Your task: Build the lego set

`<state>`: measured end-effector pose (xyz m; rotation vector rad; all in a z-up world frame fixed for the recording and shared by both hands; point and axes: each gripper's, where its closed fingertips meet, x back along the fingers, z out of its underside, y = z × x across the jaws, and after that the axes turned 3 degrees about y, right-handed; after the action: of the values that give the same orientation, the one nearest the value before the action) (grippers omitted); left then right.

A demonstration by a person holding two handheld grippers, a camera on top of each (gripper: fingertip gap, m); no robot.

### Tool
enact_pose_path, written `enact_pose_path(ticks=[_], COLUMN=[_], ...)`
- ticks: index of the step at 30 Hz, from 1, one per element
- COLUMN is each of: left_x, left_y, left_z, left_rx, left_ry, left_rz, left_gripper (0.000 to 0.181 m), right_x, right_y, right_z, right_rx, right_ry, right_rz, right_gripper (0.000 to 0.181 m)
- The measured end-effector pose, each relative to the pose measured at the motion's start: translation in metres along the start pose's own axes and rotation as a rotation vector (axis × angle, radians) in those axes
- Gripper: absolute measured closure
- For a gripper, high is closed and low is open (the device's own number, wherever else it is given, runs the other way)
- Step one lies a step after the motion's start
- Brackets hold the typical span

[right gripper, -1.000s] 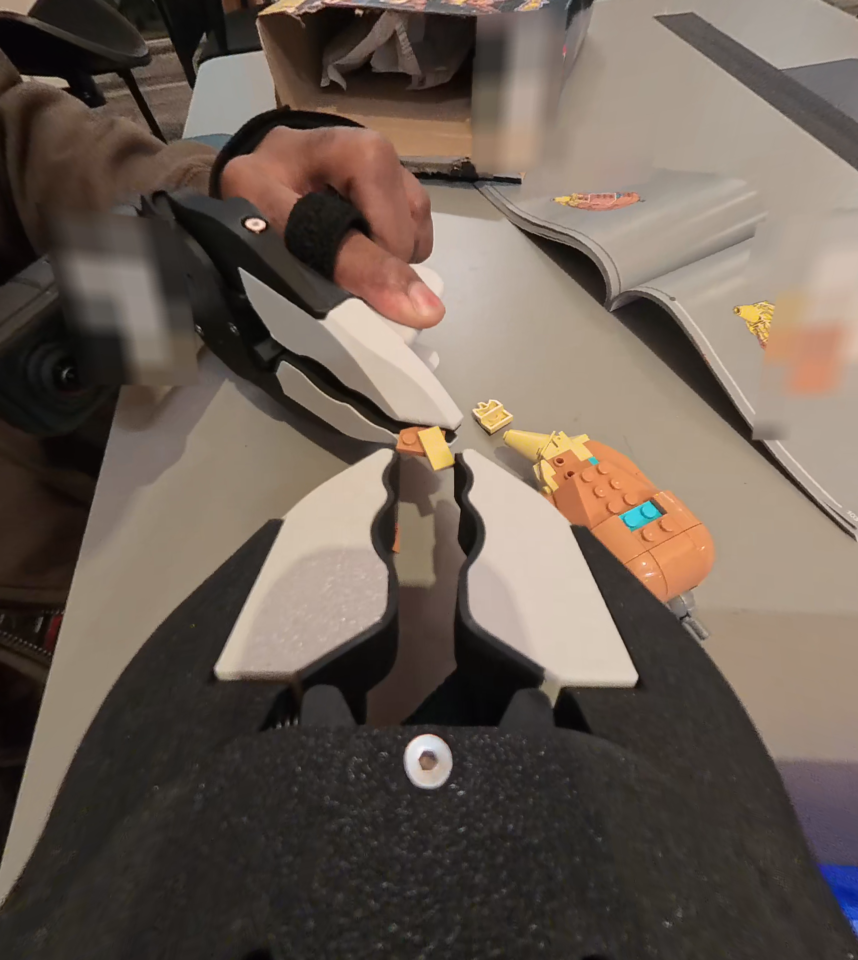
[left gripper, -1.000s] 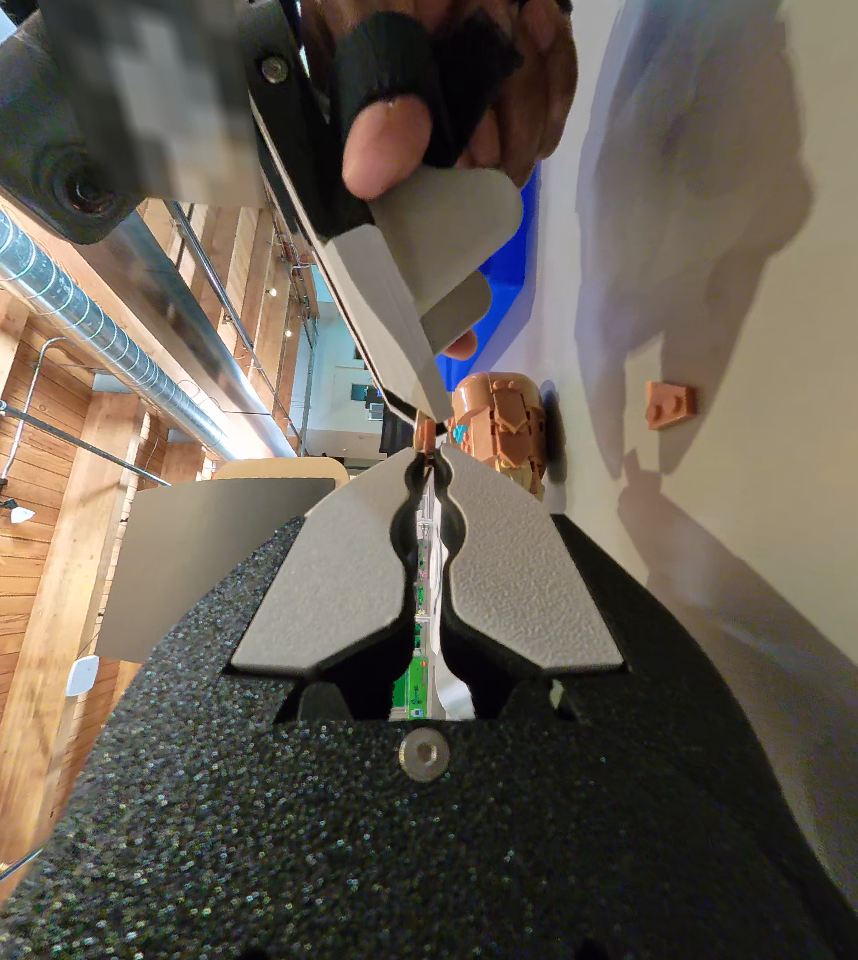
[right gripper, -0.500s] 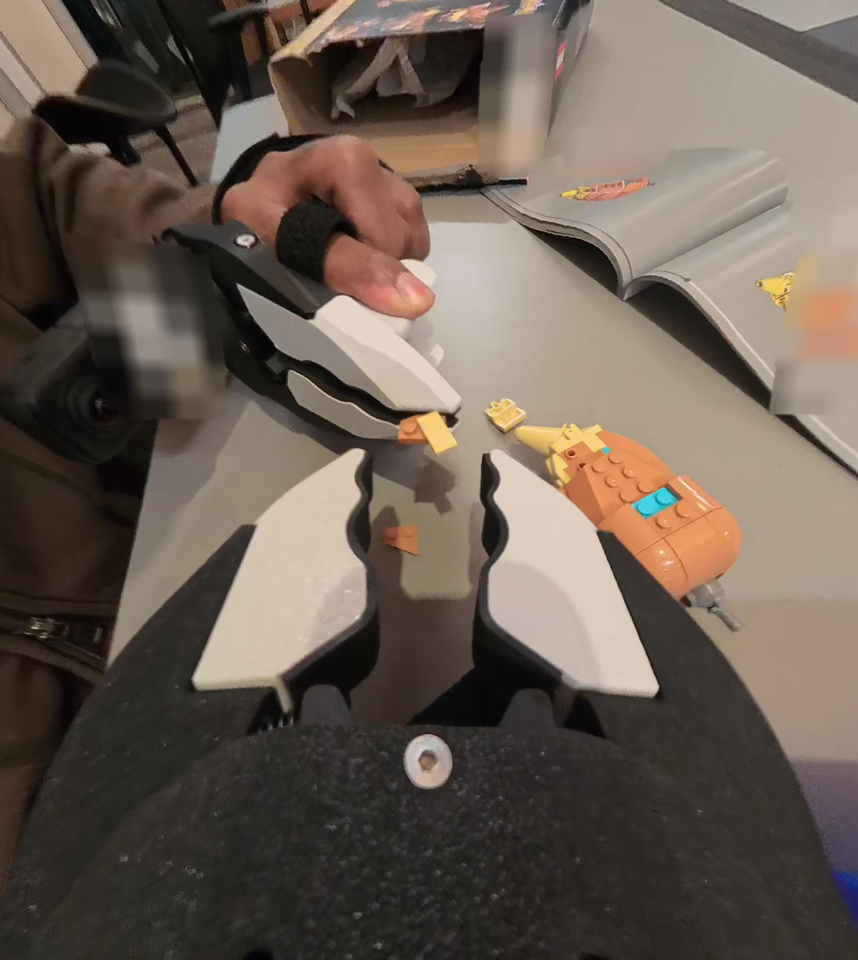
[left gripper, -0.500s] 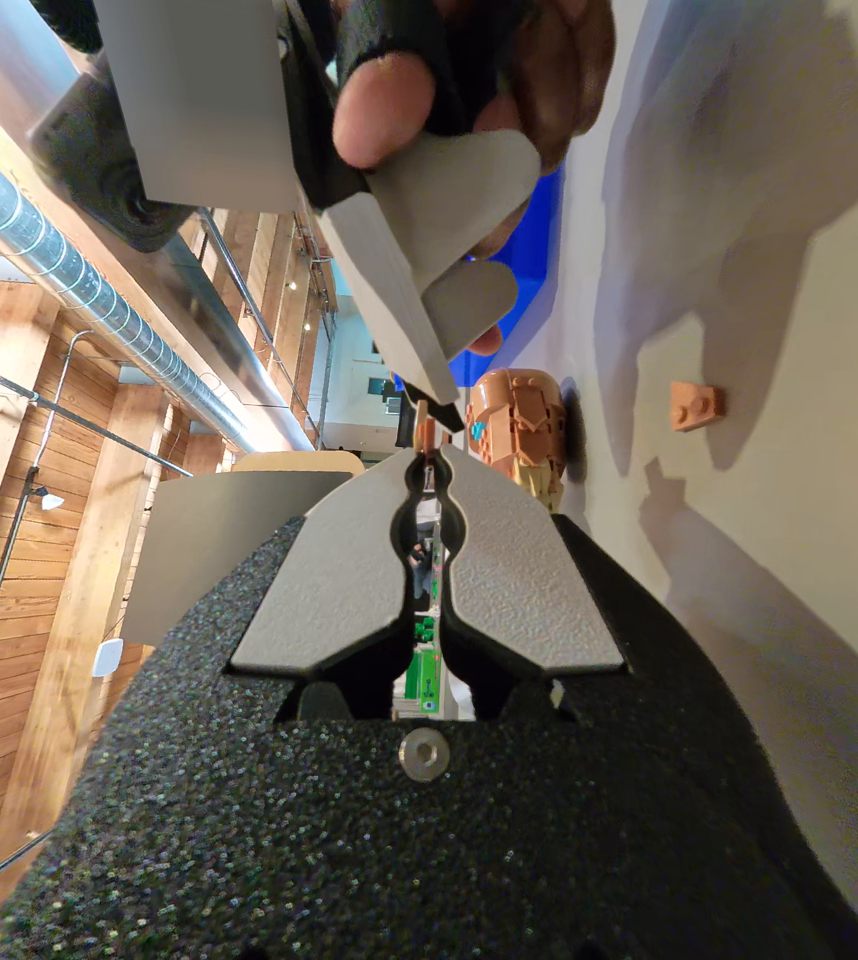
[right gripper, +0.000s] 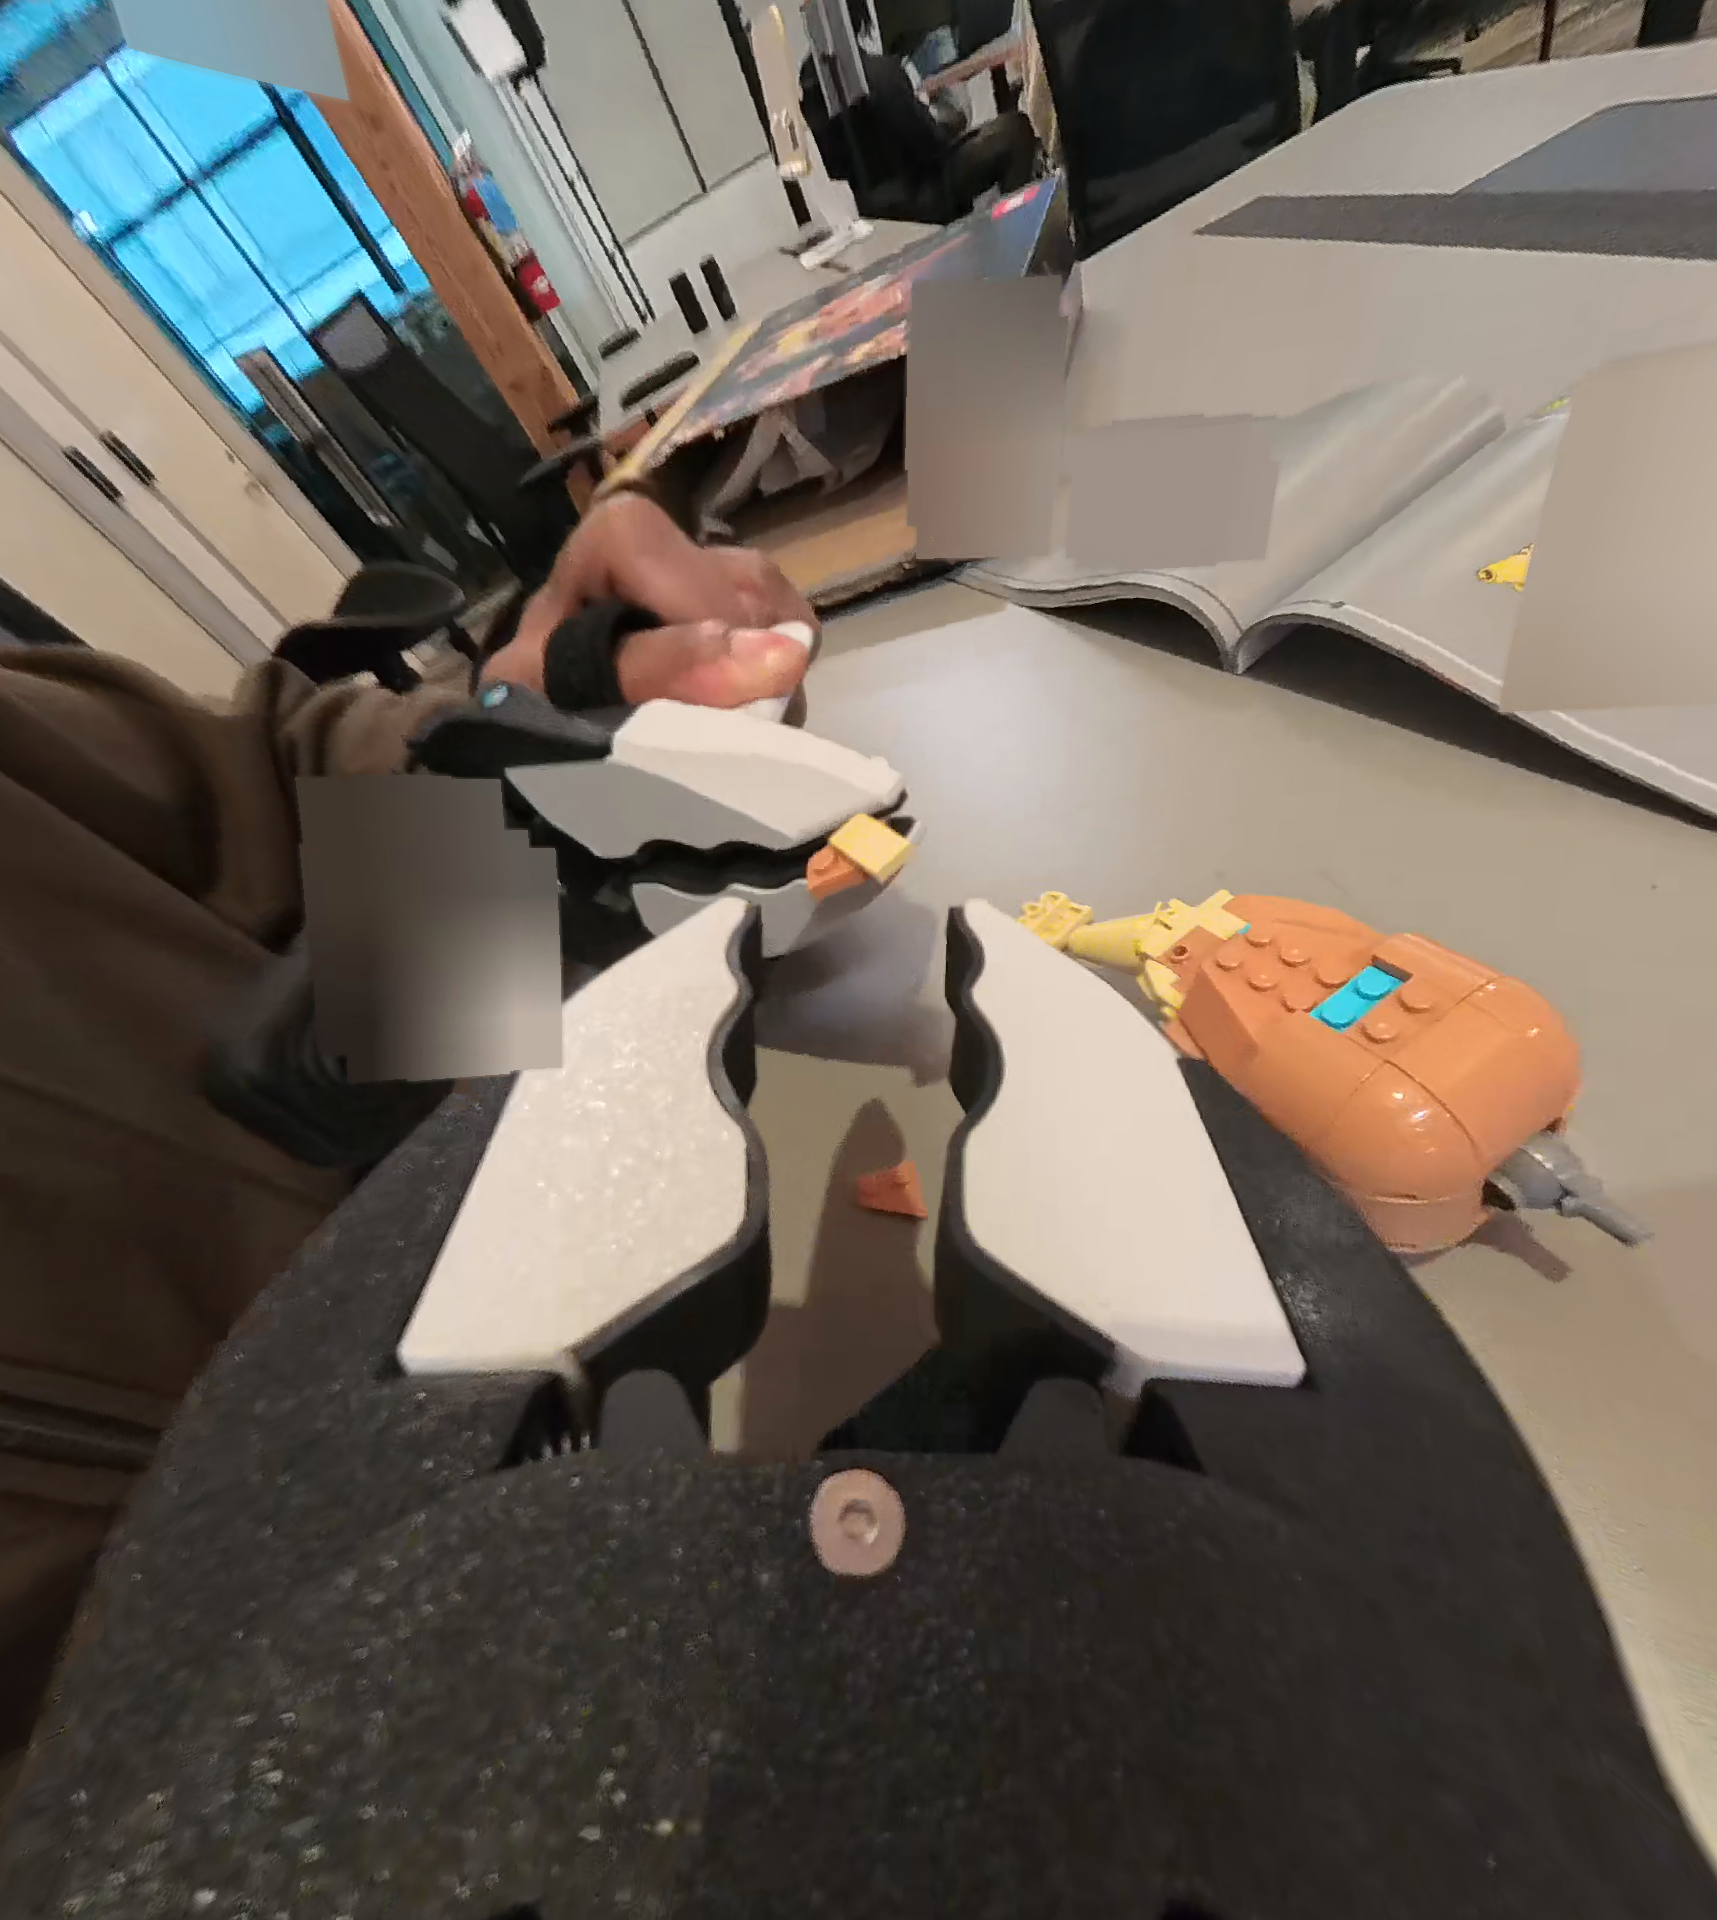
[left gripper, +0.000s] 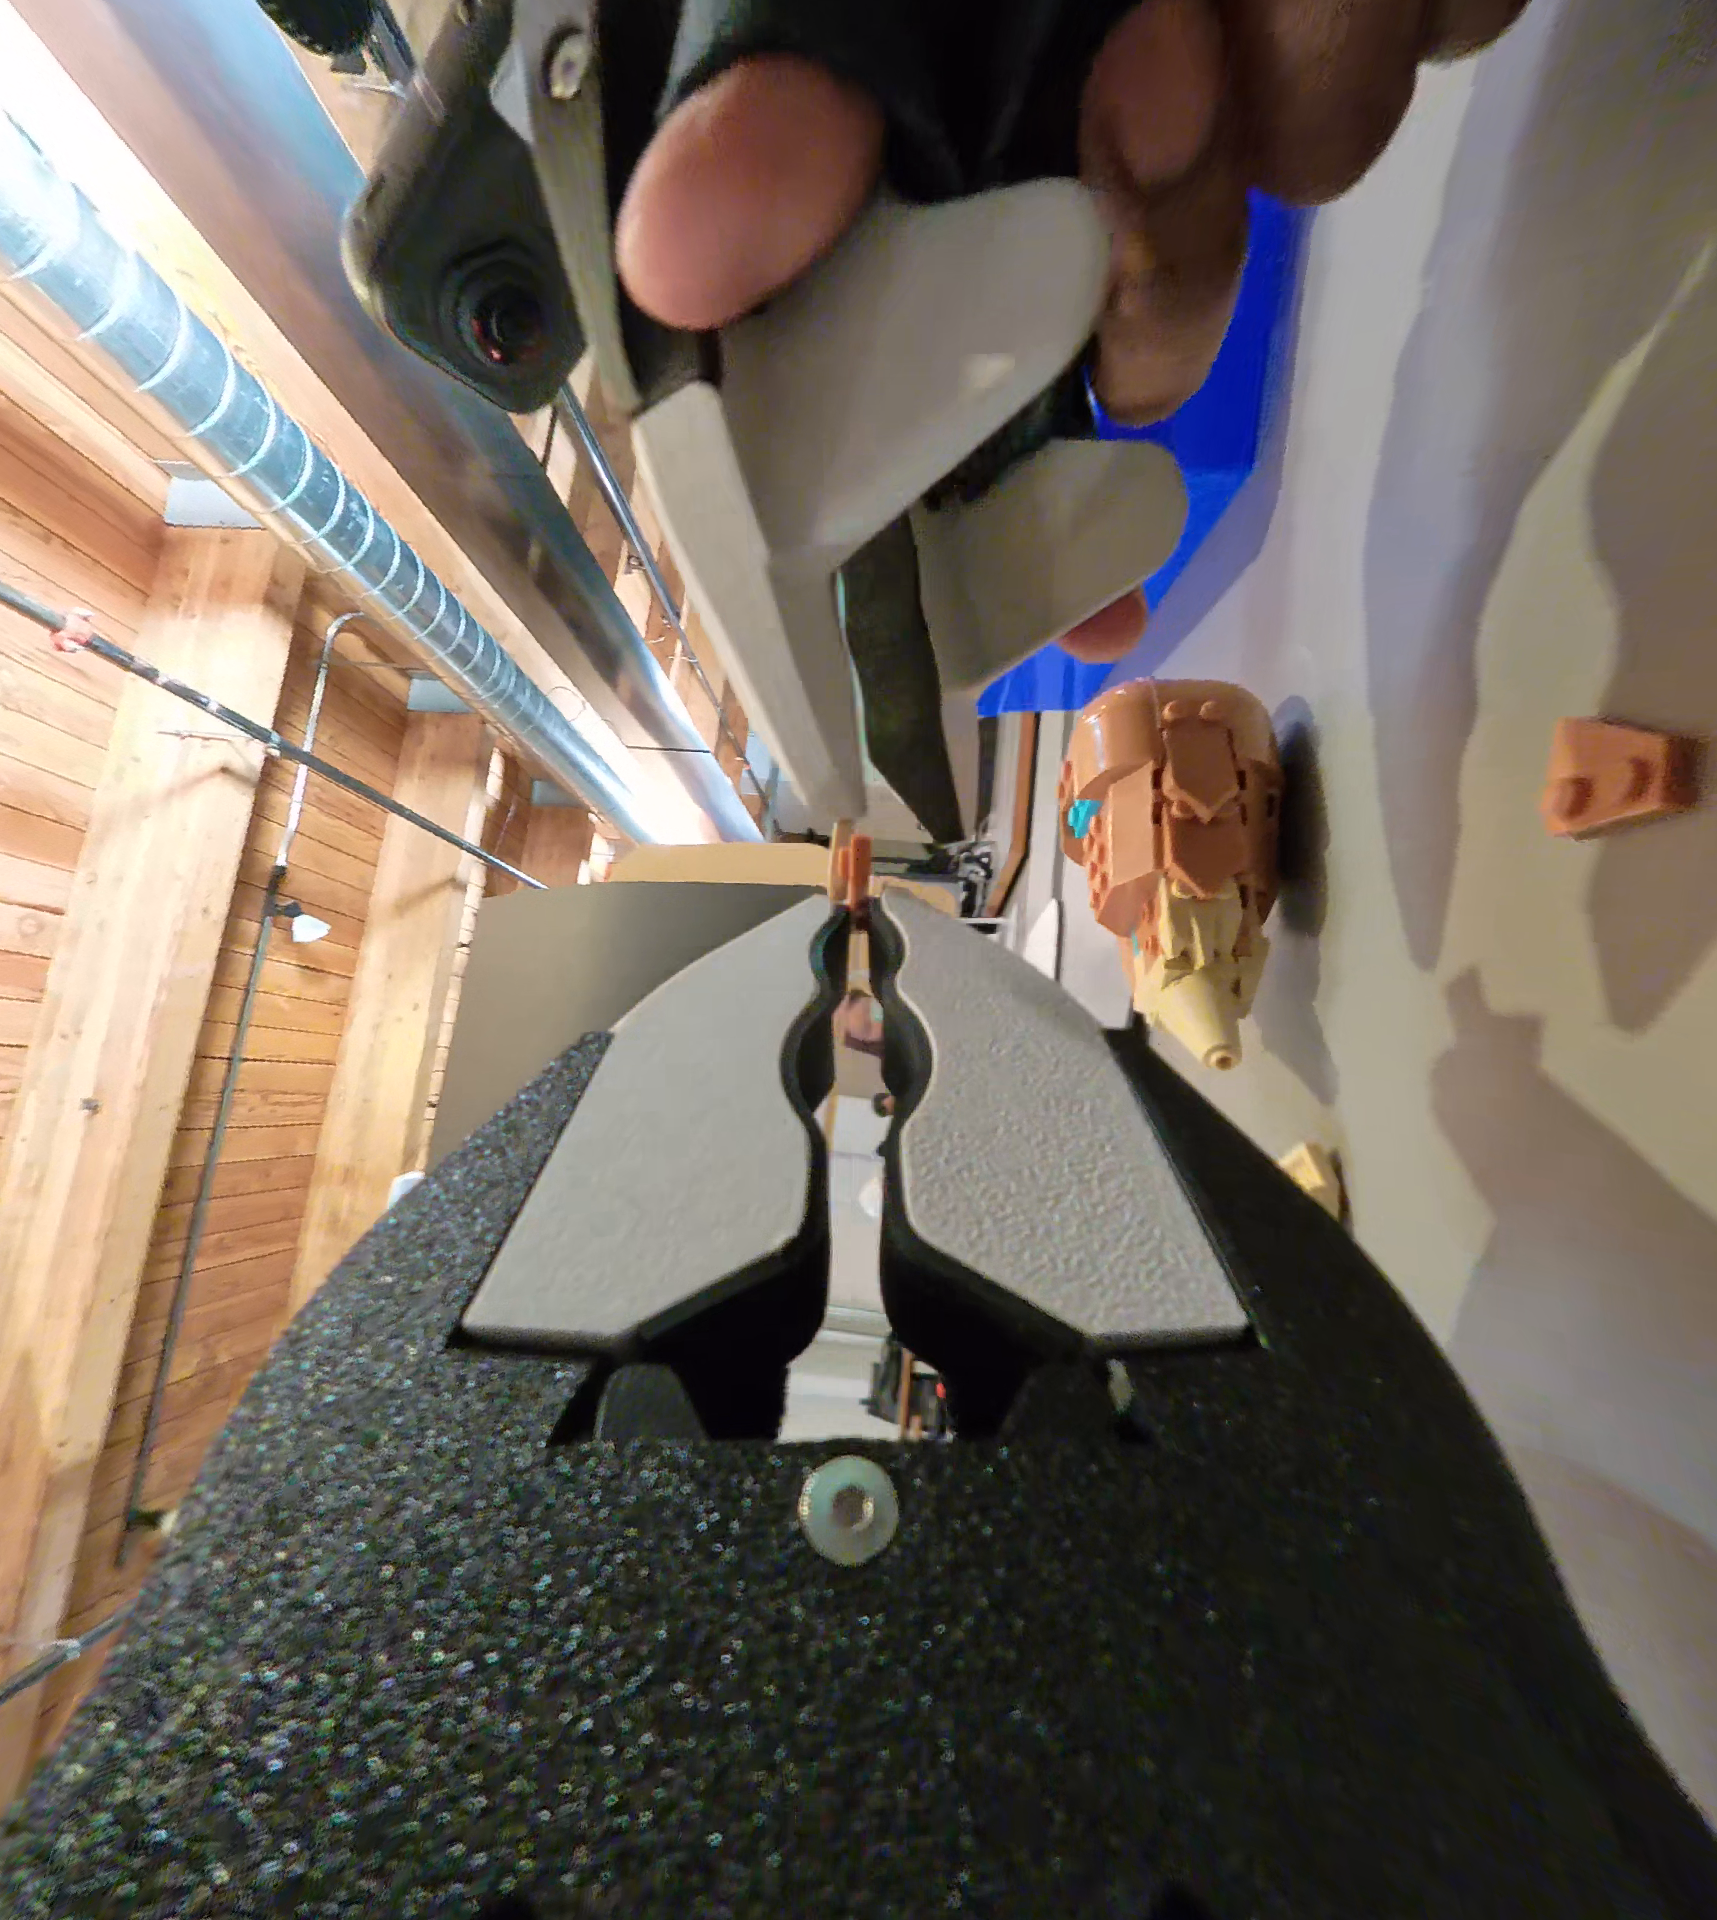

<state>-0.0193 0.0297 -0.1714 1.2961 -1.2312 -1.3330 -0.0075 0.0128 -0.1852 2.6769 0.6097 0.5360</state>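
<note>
The left tongs (right gripper: pixel 859 854) pinch a small orange-and-tan brick piece (right gripper: pixel 856 854) above the desk (right gripper: pixel 1093 748), just left of the orange lego model (right gripper: pixel 1353 1049). The right tongs (right gripper: pixel 849 925) are spread apart, empty. Only the right wrist view shows the instruction booklet (right gripper: pixel 1373 540) behind the model; a loose orange plate (left gripper: pixel 1623 777) lies near the model.

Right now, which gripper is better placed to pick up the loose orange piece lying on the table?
Right, I'd judge. The right gripper is open and empty, and the loose orange piece lies on the table between its fingers in its view. The left gripper is shut on a small orange and tan piece.
</note>
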Motion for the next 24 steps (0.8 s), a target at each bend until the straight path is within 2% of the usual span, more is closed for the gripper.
enact_pose_path(ticks=[4, 7, 16, 24], left_x=[0.002, 0.002, 0.002, 0.0], left_y=[0.001, 0.002, -0.001, -0.004], left_z=[-0.007, -0.011, -0.015, -0.016], left_rx=[-0.089, -0.125, -0.166, -0.193], left_ry=[-0.012, -0.02, -0.028, -0.022], left_rz=[-0.038, -0.059, -0.064, -0.057], left_gripper=[0.178, 0.178, 0.178, 0.179], right_x=[0.007, 0.008, 0.005, 0.004], right_y=[-0.001, -0.004, -0.001, 0.004], right_z=[-0.009, -0.008, -0.002, -0.003], right_rx=[-0.194, -0.286, -0.329, -0.339], right_ry=[-0.077, -0.078, -0.045, -0.057], right_rz=[-0.073, -0.102, -0.126, -0.139], right_gripper=[0.151, 0.153, 0.157, 0.173])
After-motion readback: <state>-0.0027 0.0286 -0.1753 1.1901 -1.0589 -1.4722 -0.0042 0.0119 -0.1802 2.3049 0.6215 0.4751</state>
